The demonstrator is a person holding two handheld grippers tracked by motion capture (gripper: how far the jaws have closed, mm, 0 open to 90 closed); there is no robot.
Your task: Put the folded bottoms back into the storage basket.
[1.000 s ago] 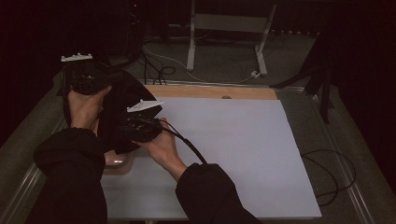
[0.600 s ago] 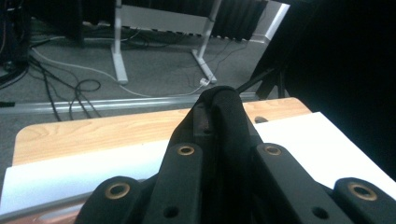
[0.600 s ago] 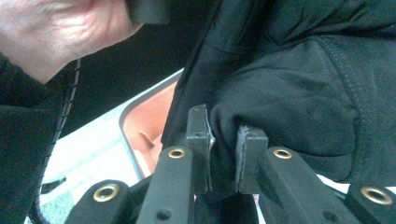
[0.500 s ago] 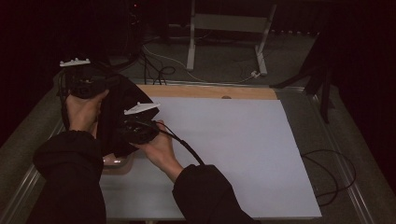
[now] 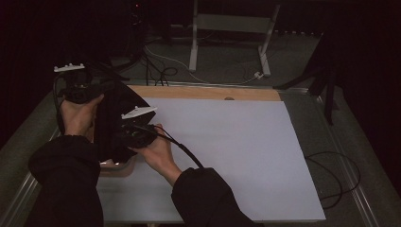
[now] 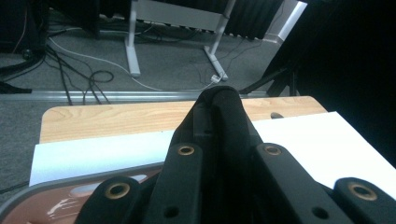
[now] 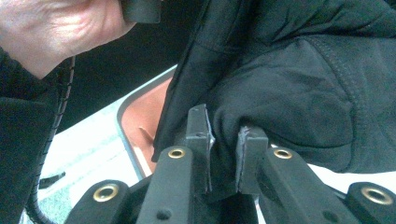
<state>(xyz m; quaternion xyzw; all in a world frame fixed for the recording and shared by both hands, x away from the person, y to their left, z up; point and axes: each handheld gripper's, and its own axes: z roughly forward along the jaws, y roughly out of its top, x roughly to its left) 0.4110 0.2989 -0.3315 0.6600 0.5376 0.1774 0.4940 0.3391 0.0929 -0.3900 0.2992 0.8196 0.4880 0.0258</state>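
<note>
Since the earlier frames the left gripper [image 5: 78, 90] has sunk a little and drifted toward the near side, and the upper fold of the black garment [image 5: 116, 118] has come down with it; the right gripper [image 5: 135, 135] has kept its place.

Both grippers are clamped on the garment. In the left gripper view the jaws are closed on a thick ridge of black cloth [image 6: 219, 121] that runs away from them toward the far edge of the counter [image 5: 213, 92]. In the right gripper view the pads [image 7: 198, 135] pinch a fold of the same cloth [image 7: 280, 107], with the rest bulging up and to the right of them.

The garment hangs bunched between the two grips at the left end of the counter, over a brown tray [image 5: 113, 165] that sits on the near left of the white sheet [image 5: 227, 142]. Its long axis runs from the far left, at the left gripper, to the near right, at the right gripper; the bulk droops below that line toward the tray. The tray lies directly under the cloth, nearer the right gripper, so I judge the coming move is a short drop or a spread to the right over the open sheet
</note>
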